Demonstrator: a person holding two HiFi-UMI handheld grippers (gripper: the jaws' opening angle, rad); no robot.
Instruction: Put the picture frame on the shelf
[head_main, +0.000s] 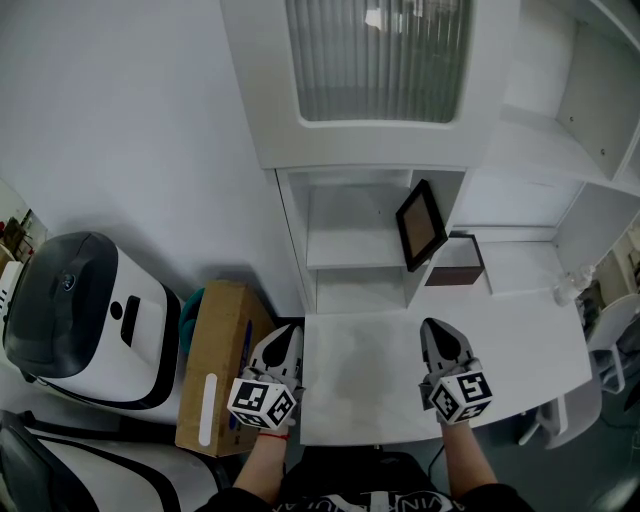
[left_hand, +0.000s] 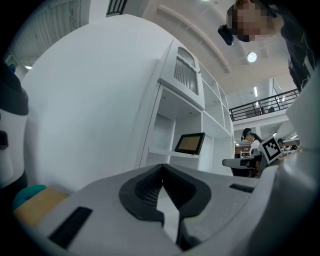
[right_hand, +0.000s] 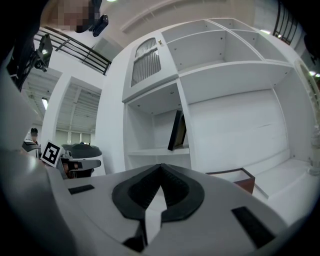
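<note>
Judging by how things lie, we count the job as done: the picture frame (head_main: 421, 225) stands tilted on the shelf (head_main: 350, 262), leaning against its divider. Our left tongs (head_main: 289, 332) and right tongs (head_main: 433, 327) hover pinched together and empty over the desk (head_main: 370, 385), well apart from it.

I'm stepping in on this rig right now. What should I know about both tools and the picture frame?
Left tool: shut, nothing between the jaws, at the left front of the white table.
Right tool: shut, empty, over the same table's right front.
Picture frame: on the shelf, tilted, leaning against the divider on its right.
Done: the frame looks placed and neither tool touches it.
Left: probably nothing; perhaps check that the frame leans securely.
</note>
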